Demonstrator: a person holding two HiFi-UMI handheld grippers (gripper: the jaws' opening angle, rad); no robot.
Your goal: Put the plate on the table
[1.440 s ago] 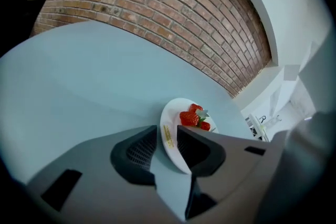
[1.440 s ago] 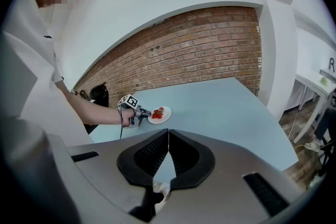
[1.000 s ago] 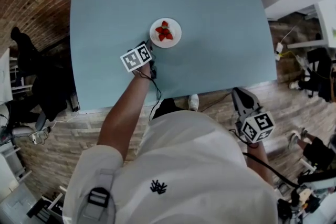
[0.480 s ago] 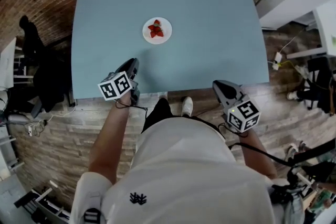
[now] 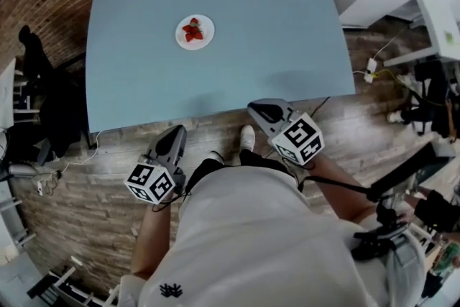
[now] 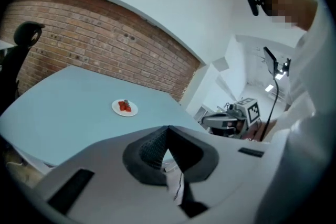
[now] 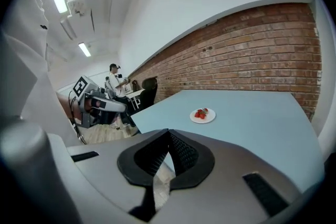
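Plate (image 5: 195, 32), the only one, white and round, sits flat on the one light-blue table (image 5: 287, 25), left of the middle of the surface and well clear of all four edges, carrying a small heap of red strawberries (image 5: 192, 30) too small to count. Two grippers hang off the near edge of the surface, above the brick-patterned floor (image 5: 108, 176) and well apart from the plate. The left gripper (image 5: 175, 134) has its jaws closed tip to tip on nothing, and the right gripper (image 5: 260, 111), near the near right corner, likewise has its jaws together and empty.
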